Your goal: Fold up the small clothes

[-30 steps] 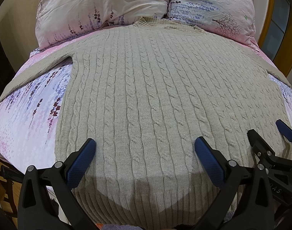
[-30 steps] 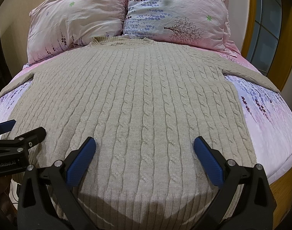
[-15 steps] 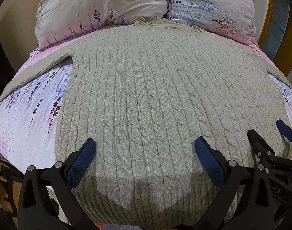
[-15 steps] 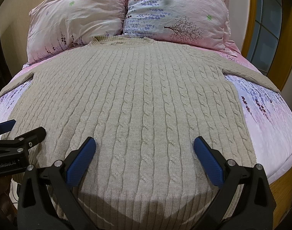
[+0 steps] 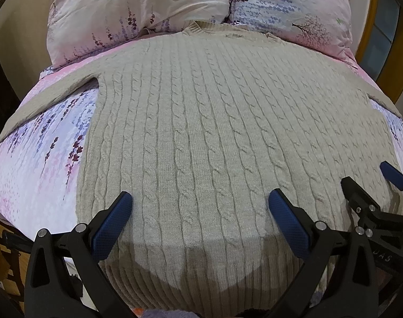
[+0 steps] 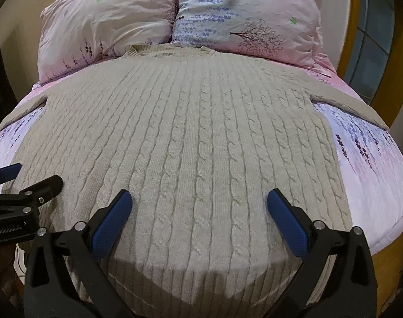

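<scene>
A beige cable-knit sweater (image 5: 214, 132) lies flat and face up on a bed (image 5: 29, 175) covered in pink-and-lilac floral sheeting, its ribbed collar touching two puffy floral pillows (image 6: 243, 16). The left tool (image 5: 200, 212), its blue textured pads (image 5: 111, 225) spread wide apart, hangs over the ribbed hem. Beside it the right tool (image 6: 198, 210) is likewise spread, gripping nothing, over the rope-like knit columns.

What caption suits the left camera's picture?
Open left gripper poised above a flat beige sweater on a flowered bed.
</scene>
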Motion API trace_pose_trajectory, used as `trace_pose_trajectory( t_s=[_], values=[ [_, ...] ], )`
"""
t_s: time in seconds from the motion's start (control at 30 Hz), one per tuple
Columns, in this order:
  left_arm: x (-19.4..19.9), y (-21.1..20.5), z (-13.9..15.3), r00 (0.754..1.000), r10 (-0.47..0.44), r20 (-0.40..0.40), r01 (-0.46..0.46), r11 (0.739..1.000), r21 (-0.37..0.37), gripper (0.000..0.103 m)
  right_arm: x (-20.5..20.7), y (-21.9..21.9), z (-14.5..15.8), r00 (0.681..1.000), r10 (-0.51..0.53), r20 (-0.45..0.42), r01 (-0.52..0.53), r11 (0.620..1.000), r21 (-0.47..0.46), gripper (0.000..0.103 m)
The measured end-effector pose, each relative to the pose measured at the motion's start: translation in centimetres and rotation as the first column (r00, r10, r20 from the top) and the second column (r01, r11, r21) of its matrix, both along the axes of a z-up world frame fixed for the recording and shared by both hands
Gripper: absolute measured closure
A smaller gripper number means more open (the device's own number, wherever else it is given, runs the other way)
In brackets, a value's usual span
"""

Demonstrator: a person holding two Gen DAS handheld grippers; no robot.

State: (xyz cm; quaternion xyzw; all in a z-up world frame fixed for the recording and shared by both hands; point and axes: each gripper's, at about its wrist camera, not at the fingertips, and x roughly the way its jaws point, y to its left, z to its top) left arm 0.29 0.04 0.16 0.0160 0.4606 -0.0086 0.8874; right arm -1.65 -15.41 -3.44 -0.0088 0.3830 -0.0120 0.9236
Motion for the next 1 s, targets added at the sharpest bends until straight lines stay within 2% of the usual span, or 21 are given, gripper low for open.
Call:
trace_pose_trajectory(
  t_s=[0.1, 0.33, 0.43, 0.53, 0.63, 0.7, 0.73, 0.77, 0.8, 0.83, 0.87, 0.9, 1.0],
  values=[
    [-0.1, 0.0, 0.0, 1.000, -0.006, -0.002, 0.006, 1.000, 0.004, 0.001, 0.3, -0.3, 0.3, 1.000, 0.026, -0.006, -0.025, 1.000, 0.004, 0.002],
    [0.2, -0.2, 0.1, 1.000, -0.027, 0.006, 0.027, 1.000, 0.006, 0.001, -0.2, -0.6, 0.0, 0.996, 0.076, 0.043, -0.077, 0.997, 0.008, 0.002],
    [0.6, 0.0, 0.3, 0.999, -0.038, 0.011, 0.038, 0.999, -0.010, 0.001, 0.3, -1.1, 0.4, 0.994, 0.109, 0.012, -0.110, 0.994, 0.024, 0.002],
    [1.4, 0.5, 1.3, 0.997, -0.050, 0.051, 0.052, 0.997, -0.051, 0.001, 0.9, -3.9, 2.2, 0.994, 0.096, 0.047, -0.101, 0.987, 0.129, 0.004],
    [2.5, 0.9, 2.9, 0.990, -0.068, 0.127, 0.076, 0.995, -0.064, 0.001, 2.2, -9.7, 4.7, 0.996, -0.026, 0.087, 0.004, 0.969, 0.248, 0.005],
    [3.3, 0.9, 3.6, 0.982, -0.083, 0.170, 0.095, 0.994, -0.061, 0.001, 3.2, -15.3, 6.0, 0.982, -0.160, 0.099, 0.117, 0.932, 0.343, 0.011],
    [4.1, 1.0, 4.0, 0.977, -0.091, 0.192, 0.104, 0.993, -0.063, 0.001, 3.8, -18.0, 6.3, 0.970, -0.229, 0.088, 0.179, 0.905, 0.386, 0.021],
    [4.7, 1.1, 4.1, 0.975, -0.095, 0.199, 0.110, 0.991, -0.070, 0.001, 4.3, -21.0, 6.3, 0.950, -0.305, 0.070, 0.247, 0.867, 0.433, 0.029],
    [5.2, 1.1, 4.2, 0.974, -0.099, 0.204, 0.117, 0.990, -0.078, 0.001, 4.7, -23.9, 6.2, 0.923, -0.383, 0.046, 0.317, 0.821, 0.476, 0.042],
    [5.9, 1.2, 4.2, 0.972, -0.107, 0.210, 0.129, 0.987, -0.097, 0.001, 5.0, -27.5, 5.7, 0.876, -0.482, 0.007, 0.406, 0.746, 0.527, 0.049],
    [6.6, 1.4, 4.2, 0.971, -0.111, 0.212, 0.138, 0.983, -0.118, 0.001, 5.3, -29.5, 5.4, 0.849, -0.528, -0.018, 0.451, 0.706, 0.547, 0.050],
    [7.0, 1.2, 4.1, 0.972, -0.109, 0.208, 0.138, 0.982, -0.127, 0.001, 5.6, -32.3, 4.7, 0.803, -0.593, -0.058, 0.516, 0.644, 0.565, 0.054],
    [8.6, 1.2, 3.7, 0.979, -0.115, 0.168, 0.141, 0.979, -0.148, 0.001, 6.4, -36.6, 3.9, 0.735, -0.671, -0.099, 0.597, 0.572, 0.562, 0.056]
  ],
)
